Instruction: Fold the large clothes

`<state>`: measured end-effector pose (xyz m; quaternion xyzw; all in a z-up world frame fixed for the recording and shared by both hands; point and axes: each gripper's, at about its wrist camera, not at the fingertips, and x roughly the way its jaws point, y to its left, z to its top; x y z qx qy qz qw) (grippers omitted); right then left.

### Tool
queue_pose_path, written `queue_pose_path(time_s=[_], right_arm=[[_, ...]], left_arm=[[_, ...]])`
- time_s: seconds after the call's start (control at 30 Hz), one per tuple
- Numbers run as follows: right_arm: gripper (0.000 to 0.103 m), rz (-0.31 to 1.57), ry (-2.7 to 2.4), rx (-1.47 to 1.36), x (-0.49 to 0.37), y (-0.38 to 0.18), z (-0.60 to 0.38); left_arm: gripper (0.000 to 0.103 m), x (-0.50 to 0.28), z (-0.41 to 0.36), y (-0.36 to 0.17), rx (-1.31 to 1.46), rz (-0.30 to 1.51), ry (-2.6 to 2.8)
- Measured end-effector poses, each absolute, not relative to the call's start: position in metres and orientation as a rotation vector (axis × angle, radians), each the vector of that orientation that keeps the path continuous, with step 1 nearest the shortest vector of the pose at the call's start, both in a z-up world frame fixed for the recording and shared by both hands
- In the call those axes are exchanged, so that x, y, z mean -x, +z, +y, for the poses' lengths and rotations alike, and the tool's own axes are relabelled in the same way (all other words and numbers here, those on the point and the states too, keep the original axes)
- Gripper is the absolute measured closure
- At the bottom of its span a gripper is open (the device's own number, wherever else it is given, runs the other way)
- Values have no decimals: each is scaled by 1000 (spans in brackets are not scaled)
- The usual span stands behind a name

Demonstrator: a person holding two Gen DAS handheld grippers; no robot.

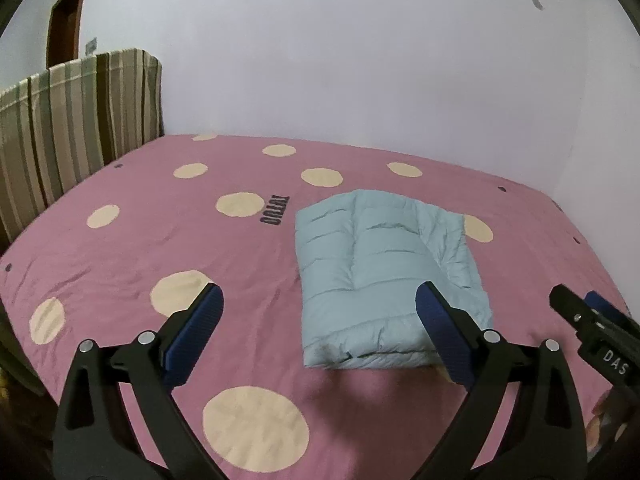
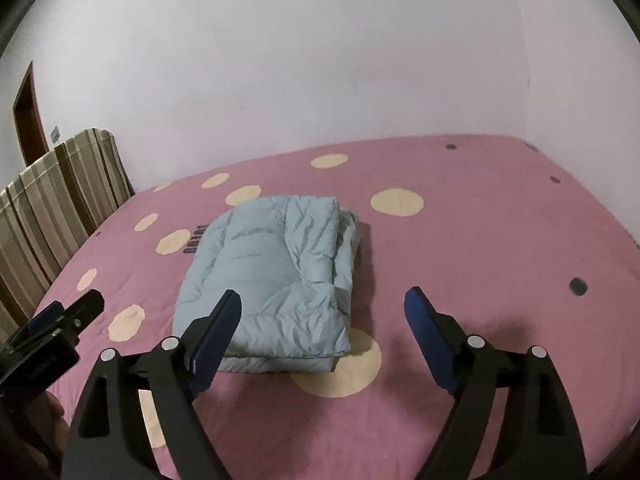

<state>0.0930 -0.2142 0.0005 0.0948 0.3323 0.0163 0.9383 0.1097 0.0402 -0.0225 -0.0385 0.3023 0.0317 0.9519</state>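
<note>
A pale blue puffy jacket [image 1: 380, 276] lies folded into a thick rectangle on the pink bed cover [image 1: 120, 264]. In the right wrist view the folded jacket [image 2: 272, 276] sits in the middle of the bed. My left gripper [image 1: 320, 304] hovers above the bed, near the jacket's front left edge, open with nothing between its blue pads. My right gripper [image 2: 322, 312] hangs above the jacket's front right corner, also open and empty. The right gripper's tip [image 1: 576, 312] shows at the right of the left wrist view; the left gripper's tip [image 2: 68, 316] shows at the left of the right wrist view.
The pink cover [image 2: 480, 248] has cream dots and dark lettering [image 1: 275, 213] beside the jacket. A striped headboard [image 1: 76, 120] stands at the left. A pale wall [image 1: 360, 60] runs behind the bed, with a brown door frame [image 1: 66, 16] at far left.
</note>
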Motion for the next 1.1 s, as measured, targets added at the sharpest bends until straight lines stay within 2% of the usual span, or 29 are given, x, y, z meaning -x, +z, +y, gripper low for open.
queue_pose_path(time_s=[1.1], right_arm=[[18,645,25,-144,-58,14,-191]], left_arm=[[4,-79,29,-11,86,586,56]])
